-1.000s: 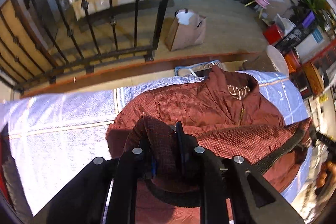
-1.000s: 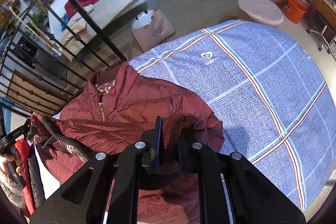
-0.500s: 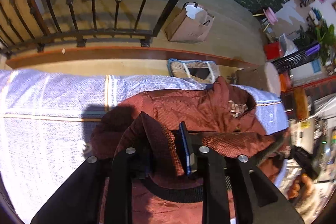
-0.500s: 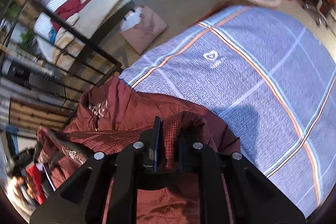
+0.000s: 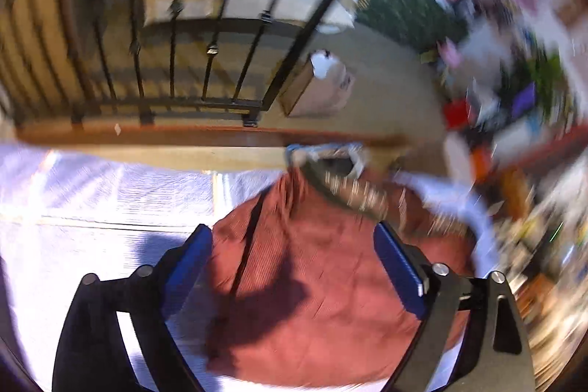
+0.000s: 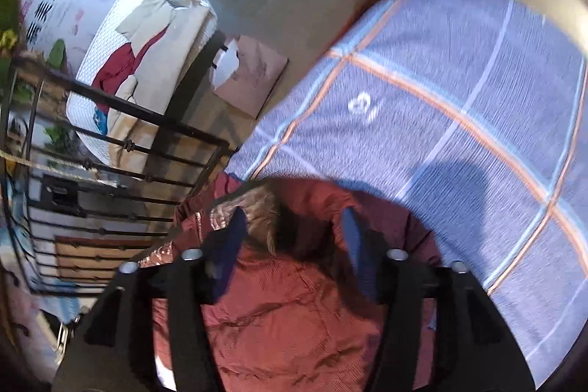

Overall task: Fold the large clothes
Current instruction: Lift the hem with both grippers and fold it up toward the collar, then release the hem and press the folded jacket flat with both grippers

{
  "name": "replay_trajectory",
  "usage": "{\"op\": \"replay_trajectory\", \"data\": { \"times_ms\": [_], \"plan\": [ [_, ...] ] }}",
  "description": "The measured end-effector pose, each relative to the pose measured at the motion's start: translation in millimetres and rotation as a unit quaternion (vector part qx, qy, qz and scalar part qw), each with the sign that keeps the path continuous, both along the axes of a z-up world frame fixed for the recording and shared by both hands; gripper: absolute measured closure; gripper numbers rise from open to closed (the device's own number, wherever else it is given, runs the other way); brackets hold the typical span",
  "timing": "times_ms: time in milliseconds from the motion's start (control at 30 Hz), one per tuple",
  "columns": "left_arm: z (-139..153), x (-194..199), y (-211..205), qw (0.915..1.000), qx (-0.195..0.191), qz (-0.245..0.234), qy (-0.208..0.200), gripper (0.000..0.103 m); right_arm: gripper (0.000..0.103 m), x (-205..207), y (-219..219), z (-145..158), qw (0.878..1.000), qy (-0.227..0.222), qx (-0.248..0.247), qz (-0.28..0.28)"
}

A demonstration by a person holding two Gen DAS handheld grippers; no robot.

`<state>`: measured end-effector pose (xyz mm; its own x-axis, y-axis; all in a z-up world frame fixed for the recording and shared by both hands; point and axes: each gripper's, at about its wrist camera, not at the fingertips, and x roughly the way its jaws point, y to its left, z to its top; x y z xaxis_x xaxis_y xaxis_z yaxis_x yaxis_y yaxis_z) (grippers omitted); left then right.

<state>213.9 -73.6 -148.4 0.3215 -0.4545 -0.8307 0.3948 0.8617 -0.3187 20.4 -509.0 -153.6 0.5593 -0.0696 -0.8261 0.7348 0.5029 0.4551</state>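
Left wrist view: left gripper (image 5: 294,256) fingers spread wide, empty, above the jacket (image 5: 312,300) on the bed (image 5: 92,201); right gripper (image 6: 294,237) likewise.

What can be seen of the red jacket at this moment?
The jacket is dark red, a fine-checked, quilted-looking fabric, with a zip and a pale lining at the collar. It lies in a compact bundle on the blue striped bedsheet, near the bed's edge by the black iron railing. Both the left gripper and the right gripper are open above it, neither pinching the cloth. Motion blur hides finer detail.
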Motion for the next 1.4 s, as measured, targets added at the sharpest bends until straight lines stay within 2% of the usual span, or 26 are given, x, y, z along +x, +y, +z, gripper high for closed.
{"op": "replay_trajectory", "data": {
  "times_ms": [133, 200, 233, 300, 333, 433, 500, 600, 667, 733, 867, 1000, 1133, 1167, 1233, 1300, 1367, 1400],
  "plan": [
    [-19, -57, -25, 0.9963, 0.059, -0.058, -0.018, 0.015, 0.044, 3, 54, 12, 0.991, 0.038, -0.086, 0.096],
    [-29, -88, -37, 0.9939, 0.068, -0.084, -0.022, 0.015, 0.044, 2, 100, 7, 0.975, 0.06, -0.125, 0.174],
    [-34, -107, -46, 0.9923, 0.07, -0.099, -0.026, 0.015, 0.044, -3, 129, 3, 0.963, 0.07, -0.15, 0.211],
    [-40, -141, -59, 0.9875, 0.082, -0.128, -0.042, 0.015, 0.044, -15, 168, -6, 0.948, 0.078, -0.185, 0.248],
    [-45, -156, -67, 0.9835, 0.096, -0.143, -0.056, 0.015, 0.044, -22, 181, -10, 0.945, 0.079, -0.194, 0.253],
    [-60, -191, -82, 0.9716, 0.132, -0.181, -0.078, 0.015, 0.044, -49, 211, -35, 0.948, 0.086, -0.176, 0.25],
    [-72, -201, -90, 0.9657, 0.15, -0.198, -0.077, 0.015, 0.044, -59, 226, -55, 0.94, 0.115, -0.184, 0.263],
    [-83, -197, -100, 0.9614, 0.169, -0.199, -0.086, 0.015, 0.044, -61, 238, -69, 0.925, 0.134, -0.206, 0.289],
    [-87, -182, -105, 0.9601, 0.182, -0.191, -0.091, 0.015, 0.044, -56, 234, -71, 0.921, 0.132, -0.214, 0.298],
    [-89, -165, -111, 0.9625, 0.182, -0.183, -0.085, 0.013, 0.044, -44, 226, -76, 0.918, 0.134, -0.215, 0.304],
    [-92, -118, -125, 0.9632, 0.202, -0.158, -0.081, 0.012, 0.044, -18, 203, -74, 0.928, 0.124, -0.202, 0.287],
    [-103, -76, -136, 0.9635, 0.213, -0.154, -0.051, 0.009, 0.042, 15, 179, -81, 0.932, 0.135, -0.185, 0.281],
    [-107, -60, -140, 0.9656, 0.212, -0.145, -0.042, 0.007, 0.041, 38, 161, -93, 0.938, 0.142, -0.167, 0.267],
    [-109, -54, -140, 0.9686, 0.205, -0.137, -0.031, 0.006, 0.039, 42, 158, -96, 0.939, 0.147, -0.163, 0.266],
    [-113, -50, -139, 0.9717, 0.198, -0.128, -0.015, 0.005, 0.029, 50, 159, -103, 0.937, 0.153, -0.157, 0.273],
    [-119, -47, -142, 0.9699, 0.208, -0.126, -0.006, 0.005, 0.02, 57, 167, -107, 0.928, 0.172, -0.17, 0.284],
    [-123, -44, -148, 0.9658, 0.226, -0.127, 0.001, 0.005, 0.018, 62, 173, -109, 0.922, 0.192, -0.186, 0.281],
    [-124, -42, -150, 0.9649, 0.232, -0.123, 0.007, 0.005, 0.017, 65, 174, -111, 0.922, 0.196, -0.185, 0.276]
  ]
}}
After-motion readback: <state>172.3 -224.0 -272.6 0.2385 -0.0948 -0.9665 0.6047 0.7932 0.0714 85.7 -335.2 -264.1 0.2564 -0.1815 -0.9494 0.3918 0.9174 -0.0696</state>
